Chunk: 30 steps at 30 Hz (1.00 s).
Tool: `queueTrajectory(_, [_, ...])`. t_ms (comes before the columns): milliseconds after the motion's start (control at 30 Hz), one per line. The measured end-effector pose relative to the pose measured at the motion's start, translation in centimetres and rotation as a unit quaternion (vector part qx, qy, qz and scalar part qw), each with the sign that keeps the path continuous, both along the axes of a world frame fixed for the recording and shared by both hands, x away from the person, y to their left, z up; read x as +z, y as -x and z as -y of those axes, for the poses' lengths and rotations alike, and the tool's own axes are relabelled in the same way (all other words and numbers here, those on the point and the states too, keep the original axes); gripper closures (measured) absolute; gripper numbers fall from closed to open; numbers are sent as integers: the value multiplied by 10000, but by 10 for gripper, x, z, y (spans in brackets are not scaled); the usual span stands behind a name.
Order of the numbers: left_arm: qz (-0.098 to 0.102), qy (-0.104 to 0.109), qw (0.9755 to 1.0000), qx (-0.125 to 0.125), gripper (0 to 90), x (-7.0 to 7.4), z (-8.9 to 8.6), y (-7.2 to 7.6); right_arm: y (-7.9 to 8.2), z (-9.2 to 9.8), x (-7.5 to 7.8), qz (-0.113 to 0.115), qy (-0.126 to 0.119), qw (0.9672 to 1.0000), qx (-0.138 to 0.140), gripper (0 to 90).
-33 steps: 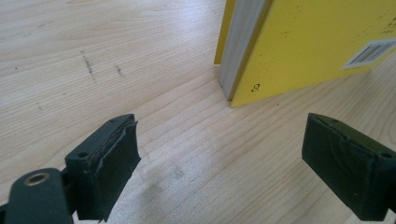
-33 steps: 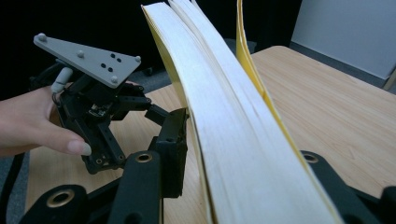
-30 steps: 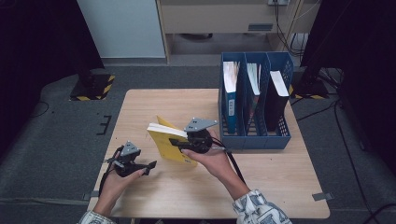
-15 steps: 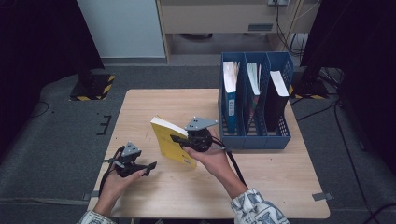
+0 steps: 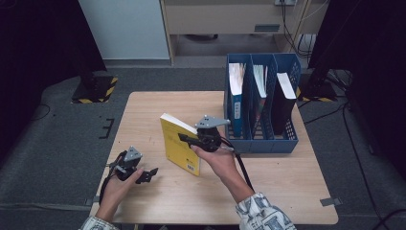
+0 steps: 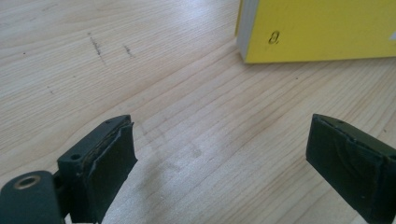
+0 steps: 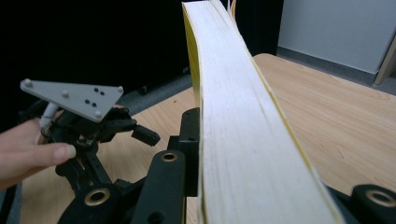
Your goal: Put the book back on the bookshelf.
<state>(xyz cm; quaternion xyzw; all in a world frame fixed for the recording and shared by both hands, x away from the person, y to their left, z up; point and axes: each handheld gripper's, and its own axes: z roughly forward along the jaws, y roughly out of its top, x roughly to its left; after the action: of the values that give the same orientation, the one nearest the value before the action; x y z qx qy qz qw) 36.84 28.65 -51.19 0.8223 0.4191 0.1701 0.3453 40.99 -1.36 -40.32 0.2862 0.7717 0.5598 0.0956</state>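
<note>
A yellow paperback book (image 5: 176, 149) stands tilted up on one edge on the wooden table (image 5: 153, 108), near its middle. My right gripper (image 5: 185, 138) is shut on its upper part; in the right gripper view the white page edge (image 7: 233, 98) runs up between the jaws, and the left pad (image 7: 191, 140) presses on the cover. My left gripper (image 5: 147, 176) rests low at the table's front left, open with nothing in it. In the left gripper view its jaws (image 6: 224, 158) stand wide apart over bare wood, with the book's lower corner (image 6: 317, 28) ahead of them.
A blue three-slot file holder (image 5: 261, 142) stands at the table's right side with a book or folder in each slot, close behind my right hand. Dark floor surrounds the table. The left gripper (image 7: 142, 134) also shows beyond the book in the right gripper view.
The yellow book has been tipped from a low slant to a steeper, nearly upright stand in my right gripper. The left gripper has stayed where it was.
</note>
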Motion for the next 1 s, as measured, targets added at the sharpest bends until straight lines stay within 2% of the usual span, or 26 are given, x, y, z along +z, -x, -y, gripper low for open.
queueTrajectory(67, [-12, -6, 10000, -2, 67, 0, 0, 0, 0, 3, 3, 27, 1, 10000, -52, 752])
queueTrajectory(200, [-47, -83, 10000, 13, 58, -3, -1, -2, -1, 7, 7, 68, 170, 9996, -200, 752])
queueTrajectory(467, [-110, -150, 9997, 133, 33, -6, -4, -4, -5, 20, 11, 25, 220, 9987, -456, 752])
queueTrajectory(1000, [-73, -280, 9991, 300, 44, -9, -6, -5, 0, 42, 17, 78, 276, 9984, -487, 751])
